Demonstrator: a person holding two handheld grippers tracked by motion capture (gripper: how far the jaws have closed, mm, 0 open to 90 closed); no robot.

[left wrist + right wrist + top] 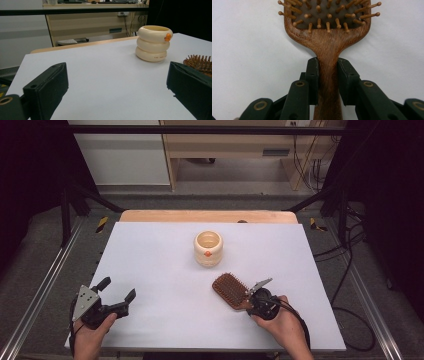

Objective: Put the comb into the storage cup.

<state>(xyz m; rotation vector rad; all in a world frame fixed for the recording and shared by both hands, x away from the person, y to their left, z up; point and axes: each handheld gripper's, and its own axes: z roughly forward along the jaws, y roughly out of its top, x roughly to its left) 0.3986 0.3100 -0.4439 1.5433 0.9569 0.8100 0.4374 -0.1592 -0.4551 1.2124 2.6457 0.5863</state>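
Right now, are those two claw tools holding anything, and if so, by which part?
The right gripper has the wooden hairbrush by its handle, just below the bristled head, one jaw on each side. The left gripper is open and holds nothing.

White table (150, 270) with hairbrush (229, 290), cup (208, 249)

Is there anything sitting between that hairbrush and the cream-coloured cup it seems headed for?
Nothing visible. The right gripper grips the hairbrush by its handle, and between the brush and the cream cup lies just bare white table. The left gripper stands open, well off to the side.
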